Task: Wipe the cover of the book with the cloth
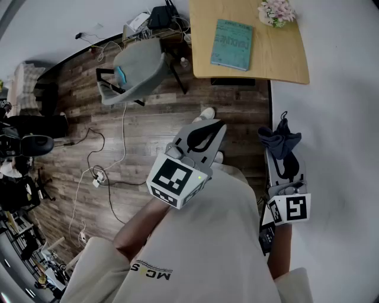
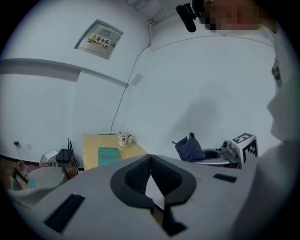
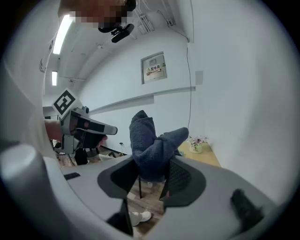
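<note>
Wood-floored room, desk (image 1: 284, 65) against the white wall: cloth in hand, book not yet reached.
The teal book (image 1: 231, 44) lies flat on the desk near a small pot of flowers (image 1: 276, 12), well apart from both grippers, which are held close to the person's body. The right gripper (image 1: 284, 160) pinches a bunched dark blue cloth (image 1: 279, 141) that sticks up past its jaws; the left gripper (image 1: 204, 131) has its jaws pressed together at the tips with nothing between them. A grey chair (image 1: 139, 68) stands on the floor left of the desk. The step in hand looks like the approach. Next, the right gripper likely needs to carry the cloth forward and lower it flat onto the cover, perhaps with the left one steadying the book.
</note>
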A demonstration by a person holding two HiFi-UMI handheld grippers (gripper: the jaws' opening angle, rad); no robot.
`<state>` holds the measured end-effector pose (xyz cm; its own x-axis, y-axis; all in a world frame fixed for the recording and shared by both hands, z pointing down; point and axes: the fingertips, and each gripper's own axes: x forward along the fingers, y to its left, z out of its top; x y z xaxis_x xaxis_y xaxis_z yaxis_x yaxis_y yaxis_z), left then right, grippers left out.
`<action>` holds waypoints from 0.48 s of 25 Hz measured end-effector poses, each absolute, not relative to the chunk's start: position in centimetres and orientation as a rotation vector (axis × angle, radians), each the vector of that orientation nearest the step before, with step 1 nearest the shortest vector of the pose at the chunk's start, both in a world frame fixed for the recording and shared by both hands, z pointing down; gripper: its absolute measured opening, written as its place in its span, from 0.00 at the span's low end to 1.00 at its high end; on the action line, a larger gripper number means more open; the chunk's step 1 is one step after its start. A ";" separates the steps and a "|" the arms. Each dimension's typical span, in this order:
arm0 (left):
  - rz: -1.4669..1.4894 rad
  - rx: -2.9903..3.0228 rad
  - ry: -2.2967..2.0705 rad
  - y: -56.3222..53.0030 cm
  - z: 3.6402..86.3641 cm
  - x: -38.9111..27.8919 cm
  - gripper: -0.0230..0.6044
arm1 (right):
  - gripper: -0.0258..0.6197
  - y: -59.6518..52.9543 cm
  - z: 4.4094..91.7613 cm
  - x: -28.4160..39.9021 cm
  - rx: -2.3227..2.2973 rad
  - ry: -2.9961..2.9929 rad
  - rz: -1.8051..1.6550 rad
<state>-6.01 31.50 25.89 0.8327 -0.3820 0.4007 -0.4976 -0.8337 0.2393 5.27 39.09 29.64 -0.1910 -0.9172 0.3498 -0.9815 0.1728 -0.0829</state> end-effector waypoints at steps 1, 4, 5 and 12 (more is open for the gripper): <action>0.492 2.668 -0.669 32.5 25.9 -6.4 0.05 | 0.31 39.9 29.5 5.1 1.840 -2.229 0.429; 0.505 2.645 -0.676 35.2 25.7 -7.2 0.05 | 0.31 42.3 29.1 4.9 1.847 -2.234 0.431; 0.505 2.644 -0.676 35.9 25.6 -7.2 0.05 | 0.31 42.8 29.0 4.9 1.856 -2.237 0.436; 0.510 2.715 -0.686 37.5 23.2 -6.9 0.05 | 0.31 44.4 28.2 4.3 1.951 -2.286 0.481</action>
